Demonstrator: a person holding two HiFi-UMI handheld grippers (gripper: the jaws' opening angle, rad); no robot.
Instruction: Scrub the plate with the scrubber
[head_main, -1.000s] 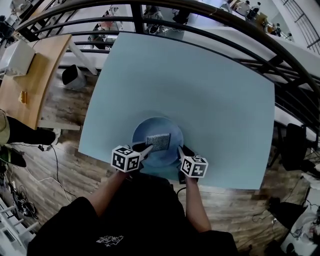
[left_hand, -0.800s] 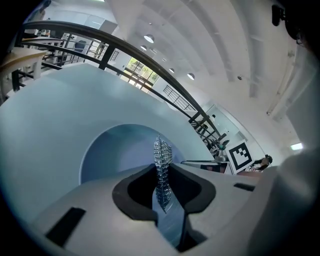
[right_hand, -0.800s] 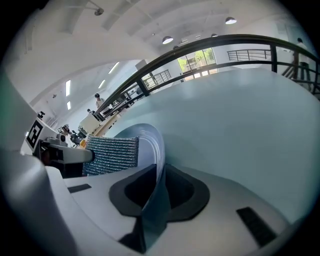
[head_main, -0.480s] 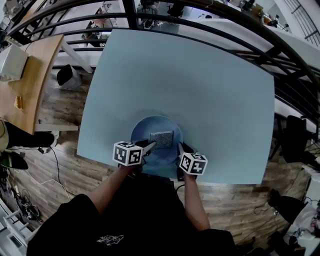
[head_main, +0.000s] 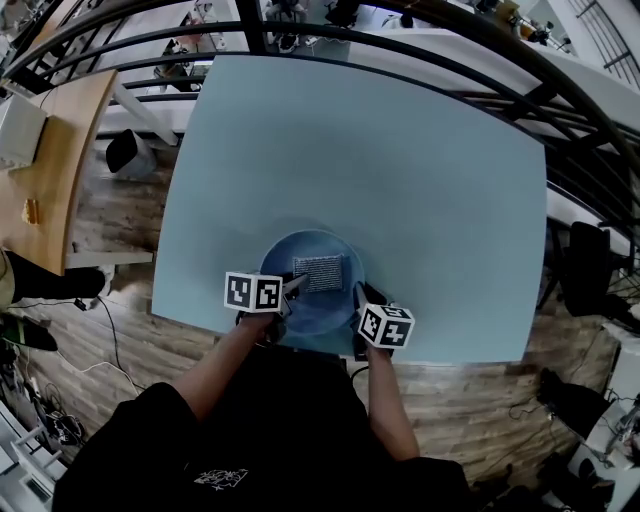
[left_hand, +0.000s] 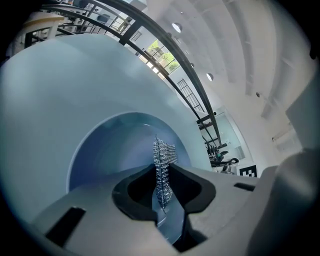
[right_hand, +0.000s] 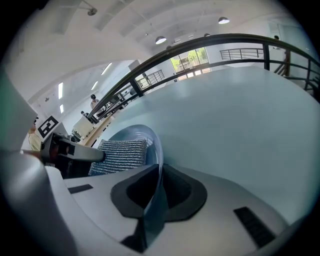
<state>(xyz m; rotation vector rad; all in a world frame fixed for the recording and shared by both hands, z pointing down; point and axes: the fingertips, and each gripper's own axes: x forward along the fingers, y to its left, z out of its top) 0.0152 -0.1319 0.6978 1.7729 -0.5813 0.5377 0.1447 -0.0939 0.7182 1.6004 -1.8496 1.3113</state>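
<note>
Left claw (left_hand: 161, 192) is pinched tight on the scrubber (head_main: 320, 272), and right claw (right_hand: 152, 200) is clamped on the plate (head_main: 335, 308) rim around 4 o'clock, tabletop (head_main: 400, 170) underneath.

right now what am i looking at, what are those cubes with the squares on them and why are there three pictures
There is no robot here: a person holds two hand tools, each with two jaws. The marked cubes are part of those tools. One picture comes from a camera on the person's head, looking down. The other two come from cameras riding on each tool, looking along its jaws. On the pale blue table sits a blue plate. The left gripper is closed on a silvery mesh scrubber, held over the plate's middle. The right gripper pinches the plate's near rim, likely to steady it for scrubbing.
</note>
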